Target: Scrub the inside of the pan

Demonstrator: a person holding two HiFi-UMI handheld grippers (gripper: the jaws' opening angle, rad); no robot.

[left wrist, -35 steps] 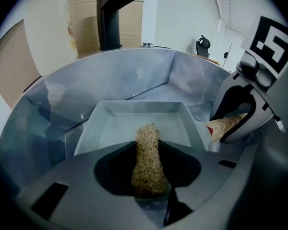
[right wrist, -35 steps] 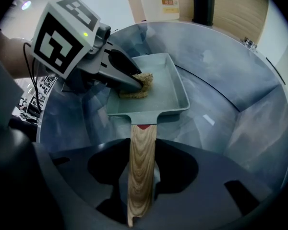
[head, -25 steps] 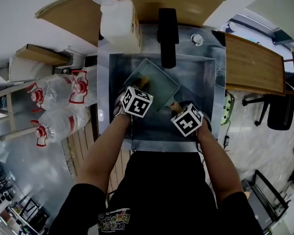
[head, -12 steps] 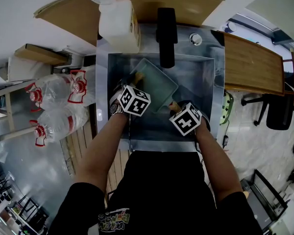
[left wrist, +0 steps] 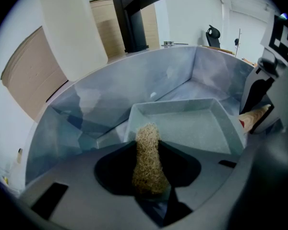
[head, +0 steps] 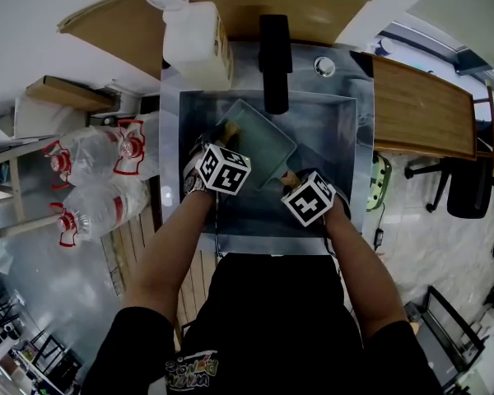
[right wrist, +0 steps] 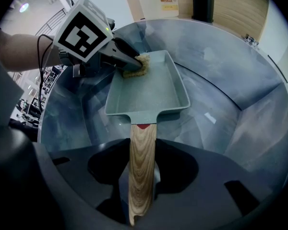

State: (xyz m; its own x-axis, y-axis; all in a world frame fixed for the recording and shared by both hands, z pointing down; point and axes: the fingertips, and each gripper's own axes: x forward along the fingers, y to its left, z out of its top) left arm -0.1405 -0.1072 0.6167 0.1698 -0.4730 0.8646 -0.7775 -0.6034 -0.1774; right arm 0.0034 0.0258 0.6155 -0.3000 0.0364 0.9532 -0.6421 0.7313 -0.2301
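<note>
Holding the pan [right wrist: 149, 87] by its wooden handle [right wrist: 142, 152], the right gripper [right wrist: 142, 190] is pinching that handle between its two jaws. The pan is green and shaped like a shallow box, and it is down inside the metal sink [head: 333, 138]. The left gripper [right wrist: 129, 61] is squeezing a scratchy tan scrubber [left wrist: 148, 157] (it looks like a little bundle of dry straw). The scrubber is pressing on the inside of the pan, in the far corner away from the handle. The two grippers are near each other, one at each end of the pan. A black tap [head: 274, 52] is hanging over the sink, and a big white jug [head: 196, 35] is standing at the sink's back corner, just beside the tap.
</note>
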